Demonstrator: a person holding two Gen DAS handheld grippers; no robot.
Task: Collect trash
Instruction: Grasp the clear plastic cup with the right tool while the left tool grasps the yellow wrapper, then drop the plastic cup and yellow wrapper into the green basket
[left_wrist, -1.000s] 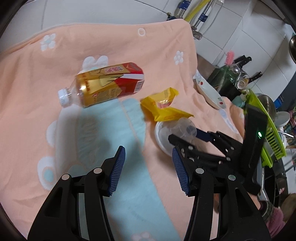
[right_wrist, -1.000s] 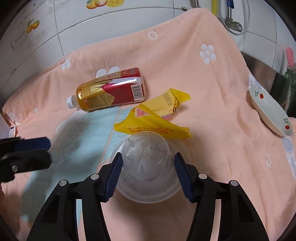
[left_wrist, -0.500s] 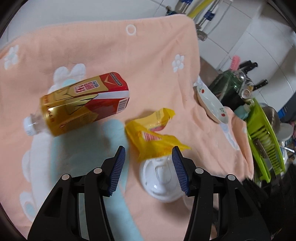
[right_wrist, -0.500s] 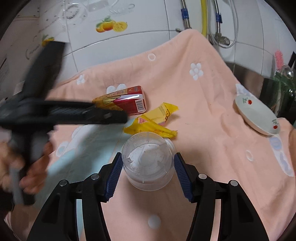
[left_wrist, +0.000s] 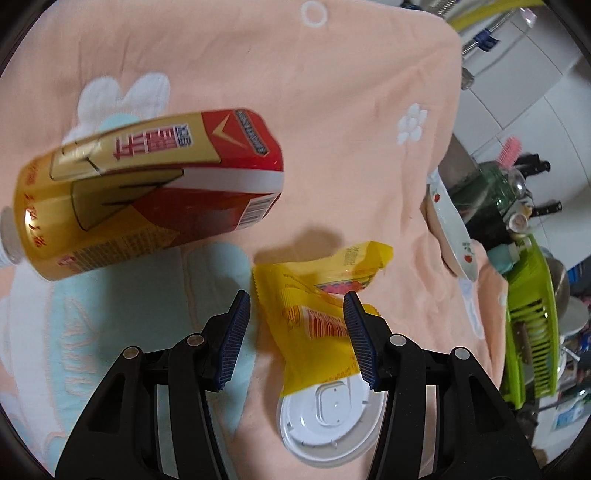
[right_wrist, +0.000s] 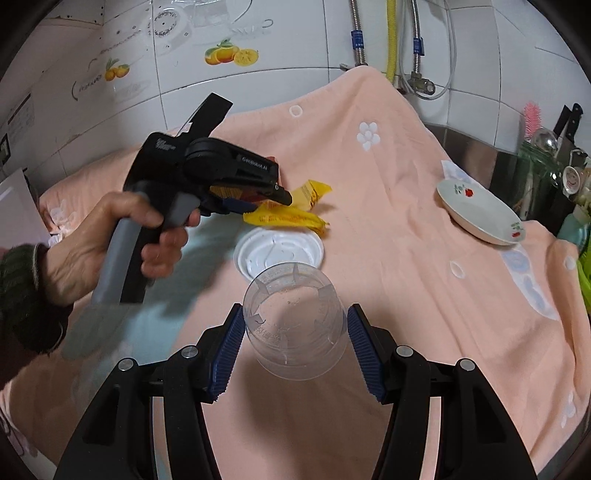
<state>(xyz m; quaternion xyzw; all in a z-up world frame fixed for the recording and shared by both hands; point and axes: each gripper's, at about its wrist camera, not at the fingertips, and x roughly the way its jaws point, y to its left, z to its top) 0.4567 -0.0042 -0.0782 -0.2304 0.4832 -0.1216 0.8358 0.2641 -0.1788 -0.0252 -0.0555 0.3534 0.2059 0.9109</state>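
Note:
My right gripper (right_wrist: 295, 325) is shut on a clear plastic cup (right_wrist: 295, 325) and holds it above the peach towel (right_wrist: 406, 280). The cup's white lid (right_wrist: 279, 250) lies on the towel below it and also shows in the left wrist view (left_wrist: 330, 417). My left gripper (left_wrist: 295, 325) is open, its jaws on either side of a crumpled yellow wrapper (left_wrist: 314, 314), which also shows in the right wrist view (right_wrist: 291, 216). A red and gold drink bottle (left_wrist: 144, 192) lies on its side to the left of the wrapper.
A white dish with red print (right_wrist: 480, 214) lies on the towel's right side. A green dish rack (left_wrist: 528, 325) and kitchen utensils (right_wrist: 546, 155) stand at the right. Tiled wall and hoses (right_wrist: 391, 44) run behind the towel.
My right gripper has lifted the clear cup off its lid and pulled back. My left gripper has moved forward and down, and its jaws now flank the yellow wrapper.

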